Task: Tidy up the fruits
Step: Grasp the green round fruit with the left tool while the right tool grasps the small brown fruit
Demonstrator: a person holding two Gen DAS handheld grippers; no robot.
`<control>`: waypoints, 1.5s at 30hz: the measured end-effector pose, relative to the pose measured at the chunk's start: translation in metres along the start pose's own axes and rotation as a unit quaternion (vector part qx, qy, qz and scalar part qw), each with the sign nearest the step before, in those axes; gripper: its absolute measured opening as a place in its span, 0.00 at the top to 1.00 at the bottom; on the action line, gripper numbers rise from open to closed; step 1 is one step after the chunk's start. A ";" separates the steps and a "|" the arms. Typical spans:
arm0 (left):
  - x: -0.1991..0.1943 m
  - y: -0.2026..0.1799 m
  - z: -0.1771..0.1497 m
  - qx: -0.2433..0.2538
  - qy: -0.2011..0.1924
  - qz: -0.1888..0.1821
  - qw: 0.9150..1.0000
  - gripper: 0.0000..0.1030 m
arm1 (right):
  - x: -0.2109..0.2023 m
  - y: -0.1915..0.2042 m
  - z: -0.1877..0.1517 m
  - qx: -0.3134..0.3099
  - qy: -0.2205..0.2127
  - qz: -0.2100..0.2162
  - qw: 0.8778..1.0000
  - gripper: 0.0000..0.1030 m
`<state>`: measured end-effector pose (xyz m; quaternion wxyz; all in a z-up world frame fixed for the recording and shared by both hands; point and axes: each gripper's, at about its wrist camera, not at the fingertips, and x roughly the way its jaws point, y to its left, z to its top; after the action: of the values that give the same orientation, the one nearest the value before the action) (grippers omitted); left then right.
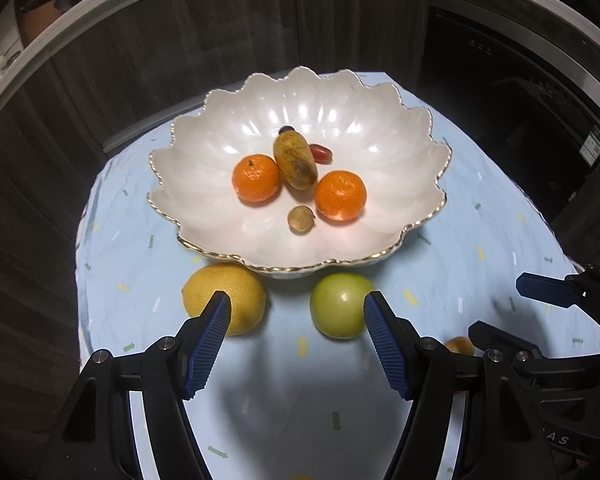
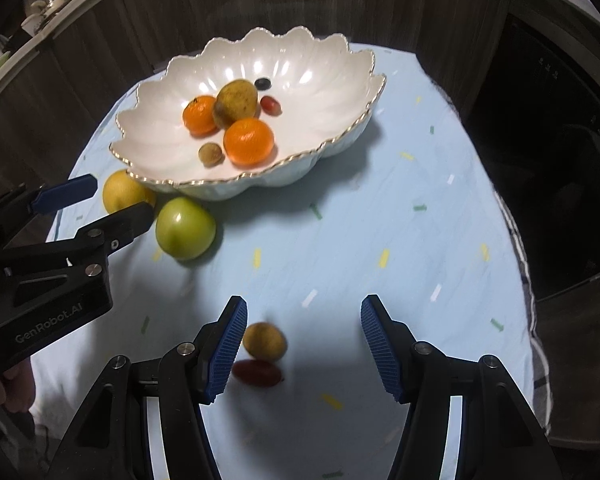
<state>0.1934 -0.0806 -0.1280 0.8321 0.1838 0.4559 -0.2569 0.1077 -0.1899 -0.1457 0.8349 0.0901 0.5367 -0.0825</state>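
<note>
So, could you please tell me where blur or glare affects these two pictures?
Left wrist view: glare streaks on the bowl, fruit sharp. Right wrist view: the small brown fruit and red fruit between the right tongs look smeared.

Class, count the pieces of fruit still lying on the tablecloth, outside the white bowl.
4. A yellow citrus and a green apple lie beside the bowl's near rim; a small brown fruit and a small red fruit lie between the right gripper's fingers. Others may be hidden.
</note>
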 end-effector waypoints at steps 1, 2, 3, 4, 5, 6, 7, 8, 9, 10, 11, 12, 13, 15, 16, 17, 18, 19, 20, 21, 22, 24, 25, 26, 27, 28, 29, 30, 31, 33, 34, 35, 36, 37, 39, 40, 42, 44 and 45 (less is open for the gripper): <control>0.001 0.000 0.000 0.003 0.002 -0.003 1.000 0.34 | 0.001 0.001 -0.001 -0.001 0.002 0.000 1.000 0.41; 0.002 -0.001 -0.001 0.005 0.003 -0.005 1.000 0.34 | 0.001 0.002 -0.002 -0.002 0.003 -0.001 1.000 0.41; 0.003 -0.001 -0.001 0.008 0.005 -0.008 1.000 0.34 | 0.001 0.003 -0.003 -0.002 0.004 -0.001 1.000 0.41; 0.005 -0.002 -0.002 0.011 0.006 -0.010 1.000 0.34 | 0.002 0.004 -0.004 -0.003 0.007 -0.001 1.000 0.41; 0.006 -0.002 -0.002 0.013 0.007 -0.012 1.000 0.34 | 0.003 0.004 -0.004 -0.004 0.009 -0.002 1.000 0.41; 0.007 -0.002 -0.002 0.014 0.009 -0.014 1.000 0.34 | 0.004 0.005 -0.005 -0.004 0.011 -0.002 1.000 0.41; 0.008 -0.003 -0.002 0.015 0.010 -0.015 1.000 0.34 | 0.005 0.005 -0.005 -0.004 0.013 -0.002 1.000 0.41; 0.010 -0.003 -0.002 0.016 0.012 -0.016 1.000 0.34 | 0.006 0.005 -0.006 -0.003 0.015 -0.001 1.000 0.41; 0.010 -0.003 -0.002 0.015 0.014 -0.018 1.000 0.34 | 0.007 0.005 -0.006 -0.003 0.017 0.000 1.000 0.41; 0.012 -0.003 -0.003 0.015 0.015 -0.021 1.000 0.34 | 0.008 0.006 -0.007 -0.002 0.020 0.000 1.000 0.41; 0.013 -0.002 -0.003 0.014 0.016 -0.022 1.000 0.34 | 0.009 0.006 -0.007 -0.002 0.022 0.001 1.000 0.41; 0.014 -0.002 -0.003 0.012 0.017 -0.023 1.000 0.34 | 0.010 0.007 -0.008 -0.003 0.024 0.001 1.000 0.41; 0.015 -0.002 -0.003 0.011 0.018 -0.025 0.999 0.34 | 0.012 0.008 -0.008 -0.003 0.026 0.002 1.000 0.41; 0.017 -0.001 -0.003 0.009 0.019 -0.027 0.999 0.34 | 0.014 0.009 -0.008 -0.003 0.029 0.002 1.000 0.41; 0.018 -0.001 -0.003 0.009 0.020 -0.029 0.999 0.34 | 0.015 0.009 -0.009 -0.003 0.031 0.002 1.000 0.41; 0.019 -0.001 -0.003 0.010 0.021 -0.030 0.999 0.34 | 0.016 0.009 -0.009 -0.003 0.032 0.002 0.999 0.41; 0.021 -0.002 -0.003 0.010 0.022 -0.033 0.999 0.34 | 0.017 0.010 -0.008 -0.002 0.034 0.003 0.999 0.41; 0.022 -0.002 -0.002 0.011 0.023 -0.035 0.999 0.34 | 0.019 0.010 -0.009 -0.002 0.035 0.004 0.999 0.41; 0.023 -0.002 -0.002 0.011 0.024 -0.035 0.999 0.34 | 0.020 0.010 -0.009 -0.002 0.036 0.004 0.999 0.41; 0.025 -0.003 -0.002 0.011 0.025 -0.036 0.999 0.34 | 0.021 0.010 -0.009 -0.003 0.037 0.004 0.999 0.41; 0.027 -0.003 -0.003 0.011 0.026 -0.038 0.999 0.34 | 0.022 0.011 -0.009 -0.003 0.038 0.005 0.999 0.41; 0.031 -0.003 -0.004 0.010 0.030 -0.042 0.999 0.34 | 0.024 0.011 -0.010 -0.004 0.041 0.006 0.999 0.41; 0.032 -0.003 -0.004 0.010 0.032 -0.043 0.999 0.34 | 0.025 0.011 -0.010 -0.005 0.042 0.006 0.999 0.41; 0.034 -0.004 -0.005 0.010 0.034 -0.045 0.998 0.34 | 0.026 0.011 -0.010 -0.005 0.043 0.007 0.999 0.41; 0.036 -0.004 -0.005 0.010 0.036 -0.047 0.998 0.34 | 0.027 0.011 -0.010 -0.005 0.044 0.007 0.999 0.41; 0.038 -0.005 -0.005 0.010 0.037 -0.049 0.998 0.34 | 0.029 0.011 -0.010 -0.005 0.045 0.007 0.999 0.42; 0.039 -0.005 -0.006 0.009 0.038 -0.052 0.998 0.34 | 0.030 0.011 -0.010 -0.005 0.046 0.007 0.999 0.42; 0.041 -0.005 -0.006 0.008 0.039 -0.055 0.998 0.34 | 0.031 0.010 -0.011 -0.004 0.047 0.007 0.999 0.42; 0.042 -0.005 -0.006 0.008 0.040 -0.056 0.998 0.34 | 0.032 0.010 -0.011 -0.004 0.048 0.008 0.999 0.42; 0.045 -0.007 -0.006 0.007 0.043 -0.059 0.997 0.34 | 0.034 0.010 -0.011 -0.004 0.050 0.010 0.999 0.44; 0.046 -0.007 -0.006 0.008 0.044 -0.059 0.997 0.34 | 0.035 0.010 -0.012 -0.004 0.051 0.011 0.999 0.46; 0.047 -0.008 -0.007 0.008 0.045 -0.060 0.997 0.34 | 0.036 0.010 -0.012 -0.005 0.052 0.012 0.999 0.48; 0.049 -0.009 -0.007 0.010 0.046 -0.060 0.997 0.34 | 0.036 0.010 -0.012 -0.004 0.053 0.016 0.998 0.50; 0.051 -0.009 -0.008 0.011 0.048 -0.060 0.997 0.34 | 0.037 0.011 -0.012 -0.004 0.053 0.018 0.998 0.51; 0.053 -0.010 -0.009 0.011 0.052 -0.061 0.997 0.35 | 0.037 0.012 -0.012 -0.007 0.053 0.023 0.998 0.56; 0.055 -0.010 -0.009 0.010 0.054 -0.064 0.996 0.36 | 0.038 0.013 -0.013 -0.009 0.053 0.026 0.998 0.60; 0.058 -0.011 -0.010 0.009 0.059 -0.068 0.996 0.42 | 0.038 0.016 -0.013 -0.012 0.053 0.033 0.998 0.66; 0.059 -0.011 -0.010 0.006 0.061 -0.081 0.995 0.50 | 0.038 0.019 -0.013 -0.015 0.053 0.040 0.998 0.73; 0.059 -0.012 -0.010 0.005 0.061 -0.084 0.995 0.51 | 0.038 0.021 -0.012 -0.018 0.052 0.038 0.998 0.73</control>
<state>0.2064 -0.1001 -0.1839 0.7773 0.1648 0.5181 -0.3165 0.1173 -0.1681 -0.1839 0.8098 0.0997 0.5770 -0.0367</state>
